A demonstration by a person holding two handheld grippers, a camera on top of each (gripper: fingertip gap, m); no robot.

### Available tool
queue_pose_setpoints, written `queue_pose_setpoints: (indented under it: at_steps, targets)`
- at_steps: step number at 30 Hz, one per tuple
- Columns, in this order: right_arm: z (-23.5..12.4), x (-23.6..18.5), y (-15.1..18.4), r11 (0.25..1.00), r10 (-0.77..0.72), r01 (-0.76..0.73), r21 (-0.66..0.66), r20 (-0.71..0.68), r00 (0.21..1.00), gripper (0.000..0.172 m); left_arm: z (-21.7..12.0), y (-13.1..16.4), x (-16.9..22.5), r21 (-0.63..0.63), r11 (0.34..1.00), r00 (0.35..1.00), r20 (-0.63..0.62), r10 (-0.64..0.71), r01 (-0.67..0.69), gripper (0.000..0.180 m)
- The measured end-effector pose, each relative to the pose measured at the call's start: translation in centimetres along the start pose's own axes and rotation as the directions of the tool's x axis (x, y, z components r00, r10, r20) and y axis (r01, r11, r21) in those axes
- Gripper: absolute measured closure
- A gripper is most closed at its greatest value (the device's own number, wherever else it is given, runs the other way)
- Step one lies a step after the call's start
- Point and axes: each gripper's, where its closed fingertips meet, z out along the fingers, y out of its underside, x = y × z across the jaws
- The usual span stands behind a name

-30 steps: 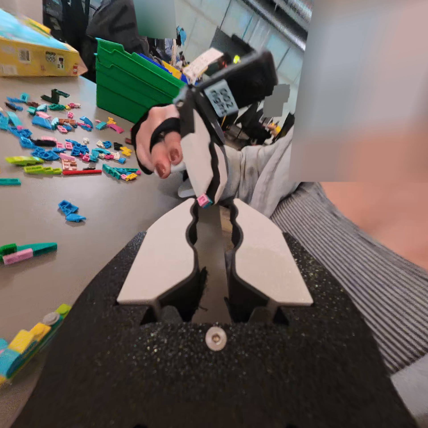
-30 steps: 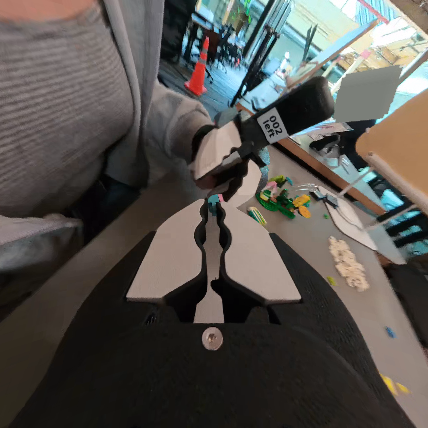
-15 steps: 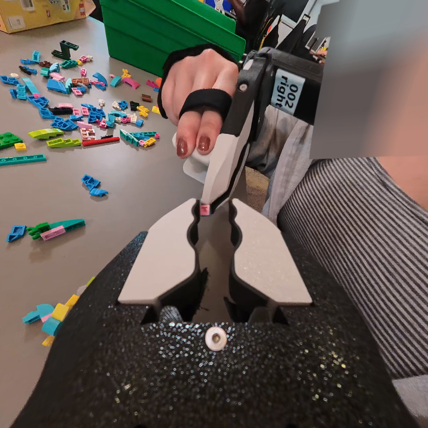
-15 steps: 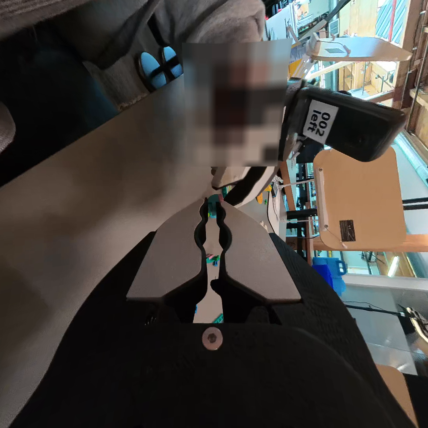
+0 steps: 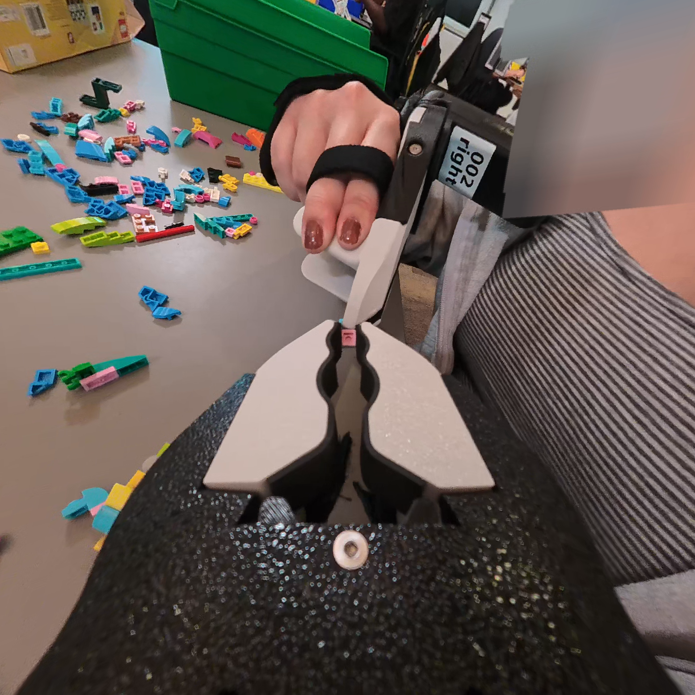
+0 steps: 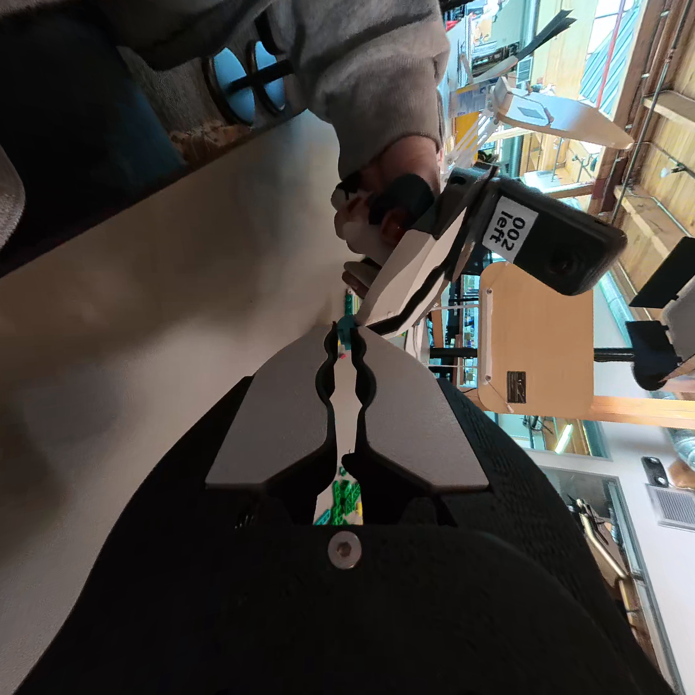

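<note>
Since earlier: left gripper (image 5: 348, 331) has narrowed onto the pink brick (image 5: 348, 337).
Left jaws: clenched on pink brick.
Right gripper (image 6: 345, 333): clamps teal piece (image 6: 345, 331), tip-to-tip with left.

Left gripper (image 5: 348, 331) went from wide open a second ago to pinched on the little pink brick (image 5: 348, 337), which the right gripper (image 6: 345, 334) had been carrying up to it alone. Right gripper rolled over hard too, so the table (image 6: 150, 301) now runs tilted across its view. Teal piece (image 6: 346, 331) now sandwiched between both sets of tips.
</note>
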Motion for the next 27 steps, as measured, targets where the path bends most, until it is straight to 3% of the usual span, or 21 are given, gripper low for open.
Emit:
queue_pose_setpoints:
  at_steps: [4,11,15,27]
  targets:
    - [0.2,-0.4,0.4,1.000,0.000,0.000,-0.026,0.015,1.000,0.167,0.1,0.4,-0.5,-0.015,0.995,0.993,0.071,0.097,-0.096,0.173]
    - [0.7,-1.0,0.2,0.984,-0.160,0.161,-0.077,0.014,0.987,0.167,0.1,1.2,-0.4,-0.045,0.998,0.998,0.042,0.042,-0.041,0.173]
    - [0.6,-0.9,0.1,0.988,-0.141,0.140,-0.058,-0.001,0.990,0.167,0.0,1.0,-0.1,-0.048,0.995,0.995,0.045,0.093,-0.091,0.171]
    - [0.7,-1.0,0.0,0.988,-0.143,0.143,-0.049,-0.005,0.990,0.168,0.1,1.5,-0.2,-0.071,0.995,0.997,0.036,0.070,-0.067,0.173]
